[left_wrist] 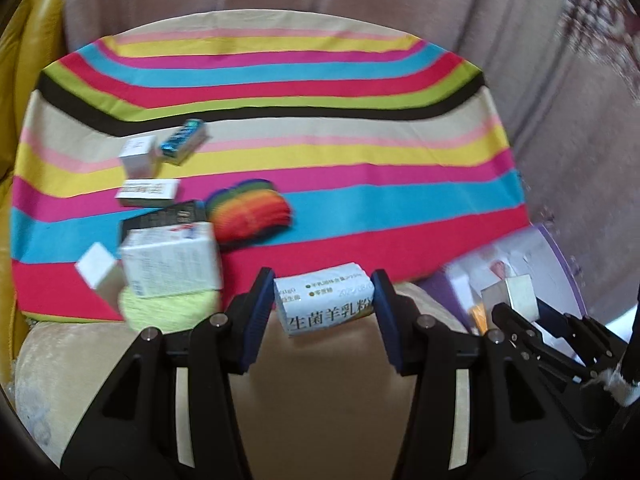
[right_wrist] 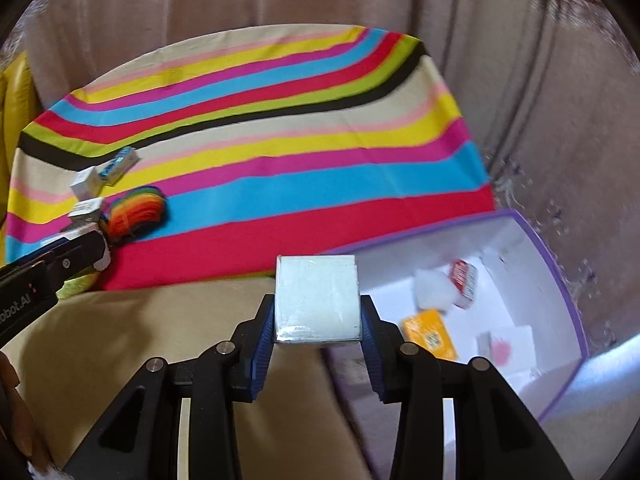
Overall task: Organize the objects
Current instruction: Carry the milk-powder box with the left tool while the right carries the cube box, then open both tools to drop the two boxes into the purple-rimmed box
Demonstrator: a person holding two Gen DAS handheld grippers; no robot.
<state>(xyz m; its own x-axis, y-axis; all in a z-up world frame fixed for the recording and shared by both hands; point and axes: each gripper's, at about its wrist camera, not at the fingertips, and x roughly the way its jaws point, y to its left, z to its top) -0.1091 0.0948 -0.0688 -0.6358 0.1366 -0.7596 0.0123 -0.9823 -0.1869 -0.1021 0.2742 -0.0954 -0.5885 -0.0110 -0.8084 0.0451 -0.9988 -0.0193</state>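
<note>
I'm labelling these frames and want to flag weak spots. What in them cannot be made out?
- Left wrist view: the small boxes at left are motion-blurred; their print is unreadable.
- Left wrist view: the packet held by the left tool shows only part of its text; the fingers cover its ends.
- Right wrist view: the white block in the right tool hides part of the purple-rimmed box.
- Right wrist view: labels on items inside that box are too blurred.
</note>
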